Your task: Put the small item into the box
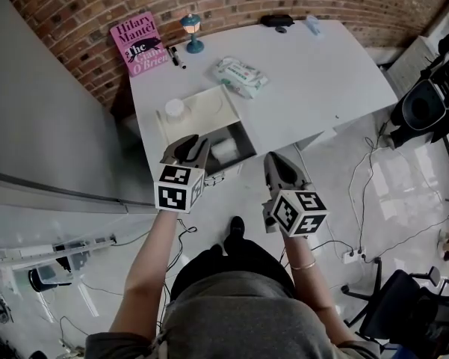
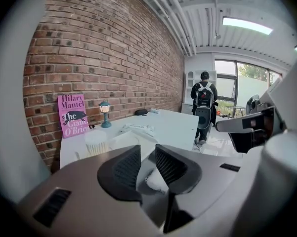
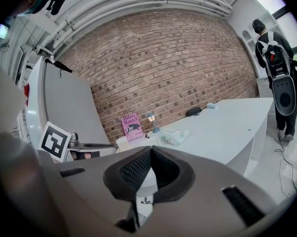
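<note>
A small white ribbed cylinder (image 1: 175,108) (image 2: 95,141) stands on the cream flap of an open box (image 1: 206,105) at the near left of the white table (image 1: 329,73). The box's dark inside (image 1: 243,142) holds a white object (image 1: 225,149). My left gripper (image 1: 196,140) (image 2: 147,154) hovers over the box's near edge; there is a narrow gap between its jaws and nothing in it. My right gripper (image 1: 273,159) (image 3: 149,151) hangs off the table's front edge, right of the box, with its jaws touching and empty.
A pink book (image 1: 138,43) leans on the brick wall beside a small blue lamp (image 1: 192,32) and a black marker (image 1: 173,55). A wipes pack (image 1: 241,76) lies mid-table. A person with a backpack (image 2: 204,102) stands far off. Cables and chairs (image 1: 426,103) are to the right.
</note>
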Demonstrator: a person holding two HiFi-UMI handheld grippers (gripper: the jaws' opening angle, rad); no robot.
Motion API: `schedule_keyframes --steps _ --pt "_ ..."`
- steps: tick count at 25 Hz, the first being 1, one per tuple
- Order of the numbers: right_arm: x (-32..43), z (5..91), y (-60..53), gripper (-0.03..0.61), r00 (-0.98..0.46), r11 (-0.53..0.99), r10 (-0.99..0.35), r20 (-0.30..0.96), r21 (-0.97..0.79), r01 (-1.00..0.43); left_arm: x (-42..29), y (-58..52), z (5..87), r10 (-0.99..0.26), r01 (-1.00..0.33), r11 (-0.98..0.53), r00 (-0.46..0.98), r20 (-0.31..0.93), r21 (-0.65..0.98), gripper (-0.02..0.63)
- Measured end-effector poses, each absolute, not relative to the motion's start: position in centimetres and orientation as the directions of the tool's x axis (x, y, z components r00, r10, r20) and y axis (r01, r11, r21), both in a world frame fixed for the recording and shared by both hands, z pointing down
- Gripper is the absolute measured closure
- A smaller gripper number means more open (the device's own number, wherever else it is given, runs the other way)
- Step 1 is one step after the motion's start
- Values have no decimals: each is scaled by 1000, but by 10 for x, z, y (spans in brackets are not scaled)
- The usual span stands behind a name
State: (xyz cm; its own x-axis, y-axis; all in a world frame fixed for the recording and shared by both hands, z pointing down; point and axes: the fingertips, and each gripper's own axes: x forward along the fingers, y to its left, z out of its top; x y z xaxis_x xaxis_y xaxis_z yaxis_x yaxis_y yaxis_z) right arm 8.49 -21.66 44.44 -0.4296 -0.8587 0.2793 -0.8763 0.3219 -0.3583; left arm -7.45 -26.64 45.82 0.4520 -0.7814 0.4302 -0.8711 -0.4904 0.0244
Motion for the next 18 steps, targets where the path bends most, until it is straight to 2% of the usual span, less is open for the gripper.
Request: schedule_keyframes --steps 18 --pt "66 437 -222 583 -461 366 -844 275 -334 -869 -122 -249 448 -862 -937 -340 345 373 81 566"
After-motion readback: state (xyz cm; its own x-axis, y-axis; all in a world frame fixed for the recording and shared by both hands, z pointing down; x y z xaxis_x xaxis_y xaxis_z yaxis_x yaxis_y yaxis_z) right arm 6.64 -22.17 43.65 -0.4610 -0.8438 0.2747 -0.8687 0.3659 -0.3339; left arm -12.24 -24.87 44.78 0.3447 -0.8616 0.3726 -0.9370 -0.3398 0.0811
